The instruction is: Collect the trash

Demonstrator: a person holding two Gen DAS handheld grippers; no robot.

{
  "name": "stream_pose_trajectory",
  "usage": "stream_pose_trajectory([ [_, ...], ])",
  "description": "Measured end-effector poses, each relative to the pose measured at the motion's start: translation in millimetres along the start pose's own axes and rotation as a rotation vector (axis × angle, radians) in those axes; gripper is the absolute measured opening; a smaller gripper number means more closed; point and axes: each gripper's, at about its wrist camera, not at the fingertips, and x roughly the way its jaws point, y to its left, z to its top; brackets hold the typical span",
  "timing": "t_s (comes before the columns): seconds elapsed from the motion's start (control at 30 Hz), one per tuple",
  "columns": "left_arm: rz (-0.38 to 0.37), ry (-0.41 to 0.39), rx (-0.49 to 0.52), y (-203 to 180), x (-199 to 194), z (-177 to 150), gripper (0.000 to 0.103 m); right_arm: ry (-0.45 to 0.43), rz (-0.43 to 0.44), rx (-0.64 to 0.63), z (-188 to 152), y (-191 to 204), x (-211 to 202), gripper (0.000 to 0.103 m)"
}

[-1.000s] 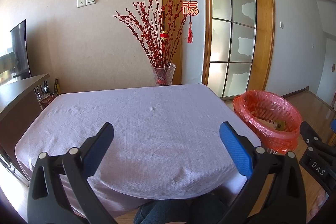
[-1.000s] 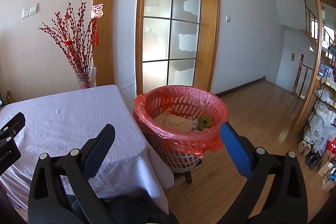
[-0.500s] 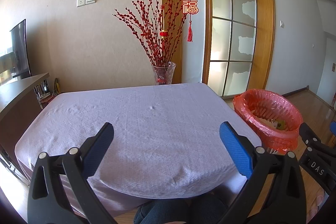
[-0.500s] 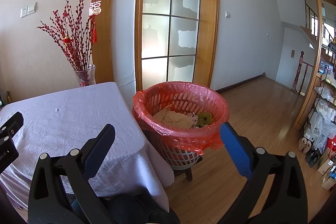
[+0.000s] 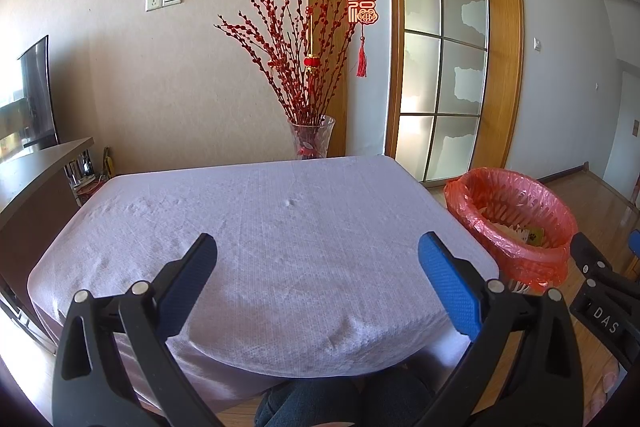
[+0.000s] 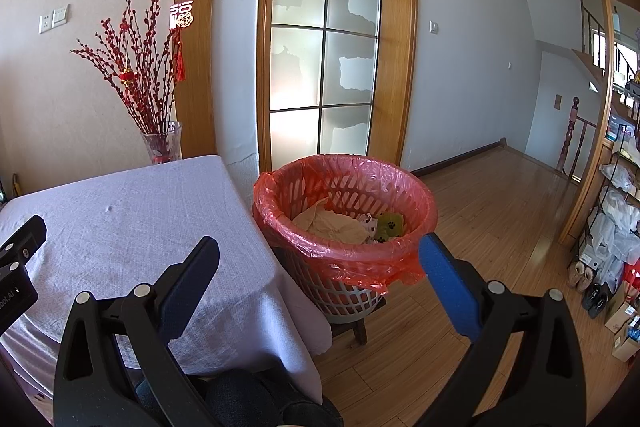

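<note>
A white lattice basket lined with a red plastic bag [image 6: 344, 187] stands on a low stool right of the table; it also shows in the left wrist view [image 5: 508, 203]. Inside lie crumpled beige paper [image 6: 328, 223] and a green wrapper [image 6: 388, 225]. My left gripper [image 5: 316, 259] is open and empty over the near part of the lilac tablecloth [image 5: 260, 219]. My right gripper [image 6: 318, 259] is open and empty, in front of the basket and a little above its near rim. No loose trash shows on the cloth.
A glass vase of red branches [image 5: 311, 139] stands at the table's far edge. A frosted glass door [image 6: 324, 67] is behind the basket. Wooden floor [image 6: 500, 211] stretches right, with a shelf of bags and shoes [image 6: 612, 227]. A counter [image 5: 36, 167] is at left.
Both views have shifted slightly, as both grippers drifted a little. Both stay open and empty.
</note>
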Motion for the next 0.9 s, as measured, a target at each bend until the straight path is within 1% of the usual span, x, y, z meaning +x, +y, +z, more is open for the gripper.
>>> stream_pose_trajectory([
  [0.9,-0.001,0.009,-0.001,-0.7,1.5,-3.7,0.099,0.002,0.001,0.000,0.1,-0.8,0.1,0.099],
])
